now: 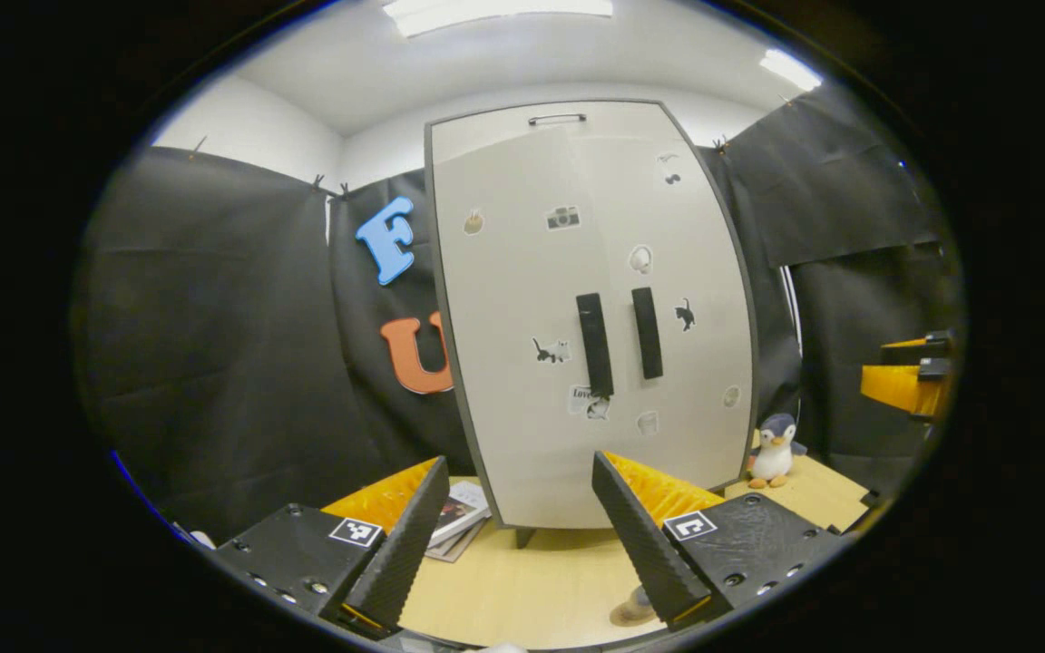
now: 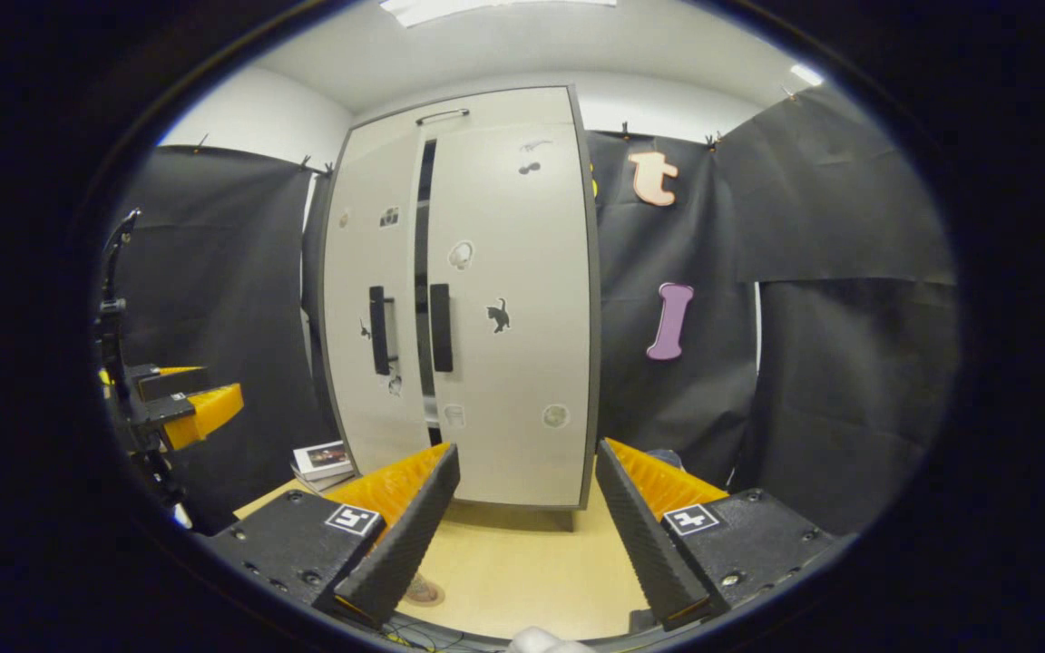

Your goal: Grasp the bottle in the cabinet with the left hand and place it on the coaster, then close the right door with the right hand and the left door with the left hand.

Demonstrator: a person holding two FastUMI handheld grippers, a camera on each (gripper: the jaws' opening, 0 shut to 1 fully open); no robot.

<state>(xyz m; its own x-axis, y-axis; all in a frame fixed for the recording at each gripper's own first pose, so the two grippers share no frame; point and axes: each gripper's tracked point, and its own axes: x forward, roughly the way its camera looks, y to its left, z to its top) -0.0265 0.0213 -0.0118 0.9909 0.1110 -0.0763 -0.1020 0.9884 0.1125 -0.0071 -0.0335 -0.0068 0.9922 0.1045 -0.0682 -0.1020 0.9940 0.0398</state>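
A tall white cabinet (image 1: pixel 577 299) with stickers stands on the wooden table, its two dark vertical handles (image 1: pixel 618 340) side by side. In the right gripper view the cabinet (image 2: pixel 504 299) shows a narrow dark gap (image 2: pixel 423 272) between its doors, the left door slightly ajar. A small round brownish coaster (image 1: pixel 633 609) lies on the table close in front, also seen as the coaster (image 2: pixel 420 591) beside my right gripper's left finger. My left gripper (image 1: pixel 520 472) is open and empty, facing the cabinet. My right gripper (image 2: pixel 527 453) is open and empty too.
A penguin plush (image 1: pixel 772 449) stands right of the cabinet, and a stack of books (image 1: pixel 459 512) lies to its left. The table (image 2: pixel 522 562) runs up to the cabinet's feet. The other gripper (image 2: pixel 169 404) hangs far left; black cloth walls surround.
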